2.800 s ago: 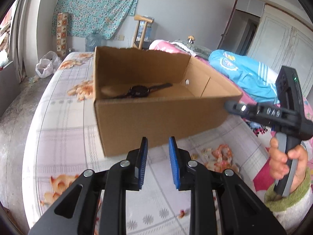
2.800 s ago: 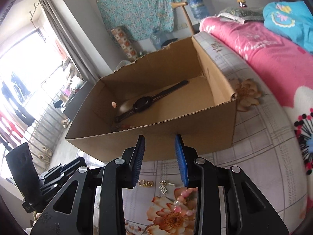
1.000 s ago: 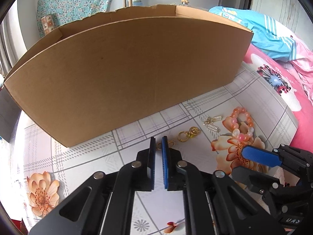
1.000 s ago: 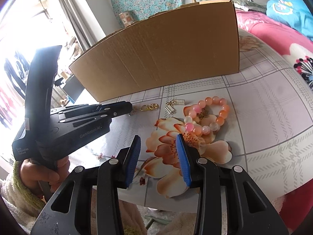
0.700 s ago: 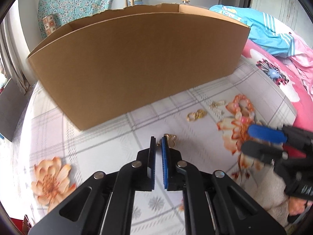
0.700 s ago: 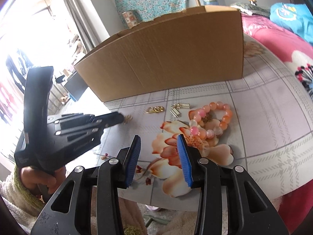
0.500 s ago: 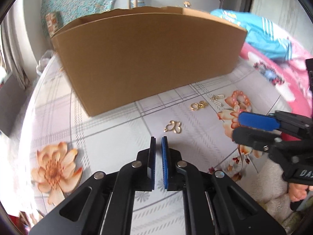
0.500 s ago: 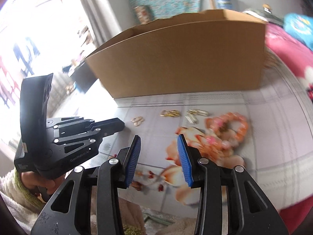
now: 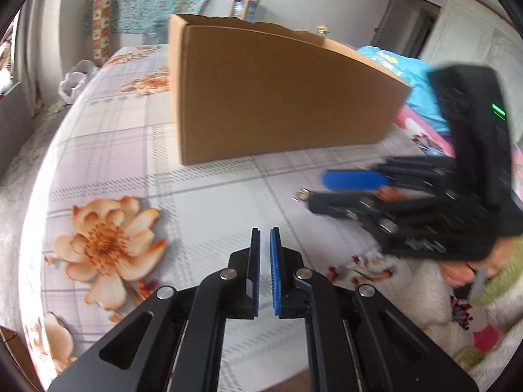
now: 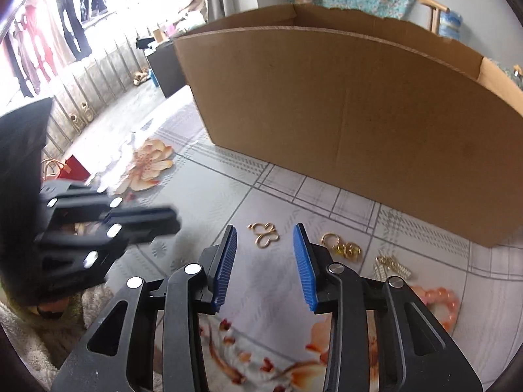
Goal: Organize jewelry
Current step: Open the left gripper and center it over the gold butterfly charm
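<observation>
A gold butterfly-shaped charm lies on the flowered bedsheet, seen between the tips of my right gripper. That gripper's jaws are closing, but the pads do not touch the charm. To the right lie gold rings, small silver coil pieces and a pink bead bracelet. The brown cardboard box stands behind them. My left gripper is shut on nothing over bare sheet. In its view the right gripper reaches in from the right beside the charm and the box.
The bed's edge runs close under both grippers, where a fluffy white sleeve shows. A small red bag sits on the floor to the left. Blue clothing and a pink blanket lie behind the box.
Both grippers swung left across the sheet. The left one drew away from the butterfly charm. The right one left the bracelet and came over the charm, its jaws a little narrower.
</observation>
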The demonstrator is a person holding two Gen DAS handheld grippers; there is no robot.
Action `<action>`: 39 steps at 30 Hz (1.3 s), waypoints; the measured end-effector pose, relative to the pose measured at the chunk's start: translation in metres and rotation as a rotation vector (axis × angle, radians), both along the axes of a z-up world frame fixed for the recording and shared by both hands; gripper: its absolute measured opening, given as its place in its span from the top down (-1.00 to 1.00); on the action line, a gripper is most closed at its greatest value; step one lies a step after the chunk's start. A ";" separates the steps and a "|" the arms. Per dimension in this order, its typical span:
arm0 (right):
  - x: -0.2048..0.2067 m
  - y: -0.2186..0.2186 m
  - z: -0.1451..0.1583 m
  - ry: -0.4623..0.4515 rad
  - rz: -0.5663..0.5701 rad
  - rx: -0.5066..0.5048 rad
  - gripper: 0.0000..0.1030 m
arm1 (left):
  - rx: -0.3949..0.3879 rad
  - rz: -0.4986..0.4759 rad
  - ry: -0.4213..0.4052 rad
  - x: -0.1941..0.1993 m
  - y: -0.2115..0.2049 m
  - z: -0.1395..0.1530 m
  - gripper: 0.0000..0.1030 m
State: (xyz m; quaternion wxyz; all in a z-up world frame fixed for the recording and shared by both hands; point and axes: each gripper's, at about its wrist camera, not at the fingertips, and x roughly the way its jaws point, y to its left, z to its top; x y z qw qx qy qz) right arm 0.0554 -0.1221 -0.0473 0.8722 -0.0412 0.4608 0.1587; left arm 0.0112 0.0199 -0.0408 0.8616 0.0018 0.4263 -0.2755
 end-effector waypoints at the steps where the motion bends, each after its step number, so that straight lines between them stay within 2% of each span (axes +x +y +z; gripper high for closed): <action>1: 0.005 0.001 -0.002 0.014 0.001 0.010 0.37 | -0.005 -0.017 -0.001 -0.002 -0.001 0.000 0.89; 5: 0.011 0.001 -0.002 0.055 -0.005 0.041 0.37 | 0.001 -0.078 -0.002 -0.010 -0.011 -0.003 0.89; 11: 0.015 -0.007 -0.006 0.161 -0.046 0.226 0.37 | 0.009 -0.112 -0.002 -0.013 -0.020 -0.005 0.89; 15: -0.001 -0.021 -0.004 0.197 -0.061 0.324 0.38 | 0.016 -0.113 -0.002 -0.012 -0.022 -0.004 0.89; 19: -0.001 -0.028 0.009 0.124 -0.089 0.267 0.38 | 0.030 -0.103 -0.006 -0.009 -0.026 -0.003 0.89; 23: 0.003 -0.034 0.009 0.131 -0.092 0.260 0.38 | 0.026 -0.087 -0.005 -0.009 -0.030 -0.003 0.89; 27: -0.006 -0.034 0.005 0.209 -0.059 0.375 0.38 | 0.038 -0.074 -0.004 -0.008 -0.033 -0.002 0.89; 31: -0.019 -0.047 0.010 0.197 -0.091 0.417 0.38 | 0.055 -0.065 -0.006 -0.006 -0.035 -0.001 0.89; 34: -0.031 -0.061 0.015 0.178 -0.137 0.445 0.38 | 0.060 -0.055 -0.008 0.001 -0.037 0.003 0.69; 36: -0.039 -0.069 0.019 0.161 -0.158 0.445 0.38 | 0.067 -0.044 -0.023 0.009 -0.041 0.007 0.38; 39: -0.049 -0.075 0.022 0.145 -0.174 0.451 0.38 | 0.077 -0.048 -0.049 0.018 -0.047 0.010 0.26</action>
